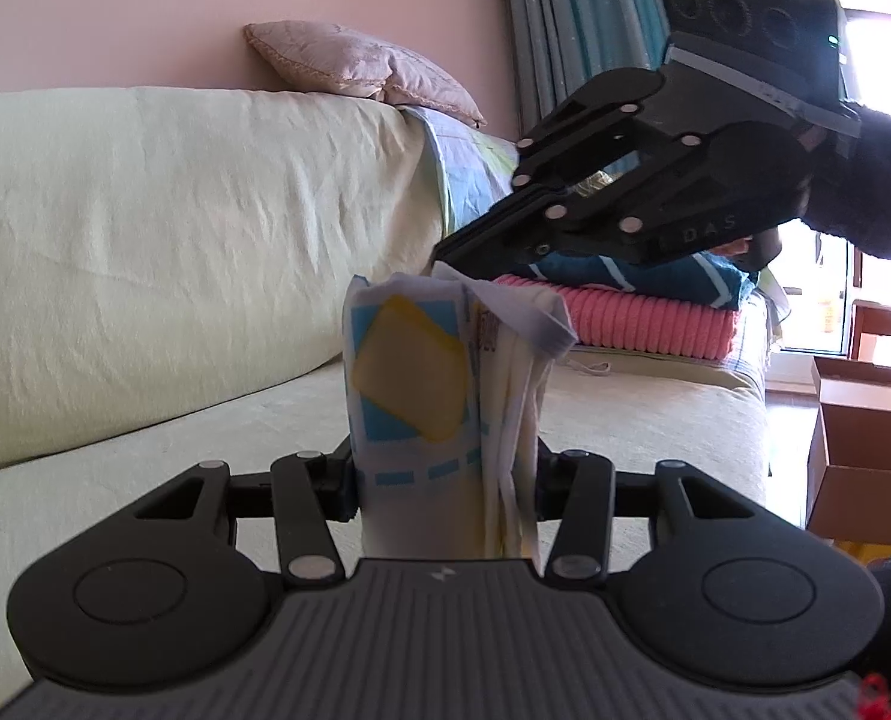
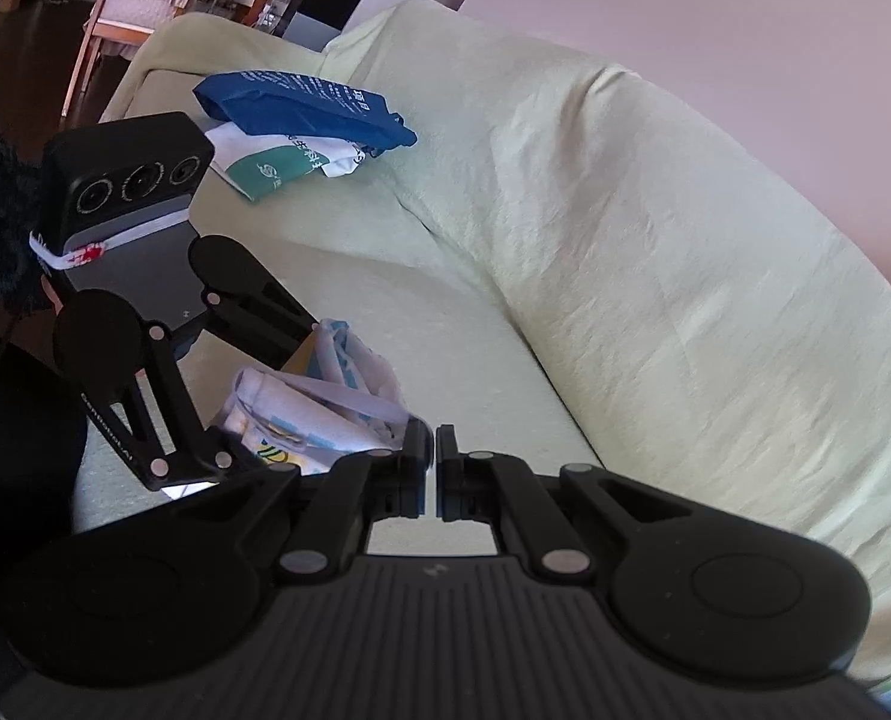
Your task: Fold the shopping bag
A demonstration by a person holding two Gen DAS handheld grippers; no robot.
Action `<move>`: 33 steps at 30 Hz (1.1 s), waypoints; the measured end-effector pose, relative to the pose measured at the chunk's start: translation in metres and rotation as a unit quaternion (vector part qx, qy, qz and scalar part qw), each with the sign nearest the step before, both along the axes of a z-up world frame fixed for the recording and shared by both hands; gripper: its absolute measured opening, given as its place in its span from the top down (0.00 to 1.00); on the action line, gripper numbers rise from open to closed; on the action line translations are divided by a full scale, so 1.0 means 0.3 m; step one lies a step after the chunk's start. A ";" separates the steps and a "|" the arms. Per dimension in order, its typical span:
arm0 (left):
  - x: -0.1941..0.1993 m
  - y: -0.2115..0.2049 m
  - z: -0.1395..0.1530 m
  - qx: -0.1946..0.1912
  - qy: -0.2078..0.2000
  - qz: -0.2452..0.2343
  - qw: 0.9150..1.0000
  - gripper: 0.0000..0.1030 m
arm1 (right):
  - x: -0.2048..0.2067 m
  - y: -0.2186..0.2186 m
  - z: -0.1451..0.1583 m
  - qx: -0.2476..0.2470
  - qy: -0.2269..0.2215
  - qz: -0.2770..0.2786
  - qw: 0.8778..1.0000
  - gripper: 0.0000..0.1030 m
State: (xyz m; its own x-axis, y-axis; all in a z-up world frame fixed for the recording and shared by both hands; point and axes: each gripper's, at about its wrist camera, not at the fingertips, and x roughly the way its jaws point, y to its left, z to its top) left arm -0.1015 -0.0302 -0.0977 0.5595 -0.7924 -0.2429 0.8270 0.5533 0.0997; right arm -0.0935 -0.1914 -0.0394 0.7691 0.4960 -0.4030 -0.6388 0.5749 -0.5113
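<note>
Sofa-backed (image 1: 145, 210) folded, upright shopping bag (image 1: 433, 408)

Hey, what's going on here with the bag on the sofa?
A person is folding a shopping bag over a sofa with two hand-held grippers. The left hand-held gripper is clamped on the bag, already bundled into a narrow bundle and held upright. The right hand-held gripper is shut with nothing visible between its fingers, right beside the bundle's top. Two other bags lie further along the seat.
</note>
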 end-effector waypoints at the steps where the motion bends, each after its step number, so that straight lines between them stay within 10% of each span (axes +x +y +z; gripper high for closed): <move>1: -0.006 0.006 -0.003 0.004 -0.006 -0.001 1.000 0.49 | 0.004 -0.003 0.002 0.003 0.003 0.001 1.000 1.00; 16: -0.099 0.091 -0.052 0.050 -0.081 -0.013 0.995 0.49 | 0.140 -0.135 0.058 0.113 0.167 0.055 0.978 1.00; 33: -0.159 0.210 -0.069 0.125 -0.151 -0.041 0.980 0.49 | 0.164 -0.065 0.077 0.047 0.179 0.087 0.979 1.00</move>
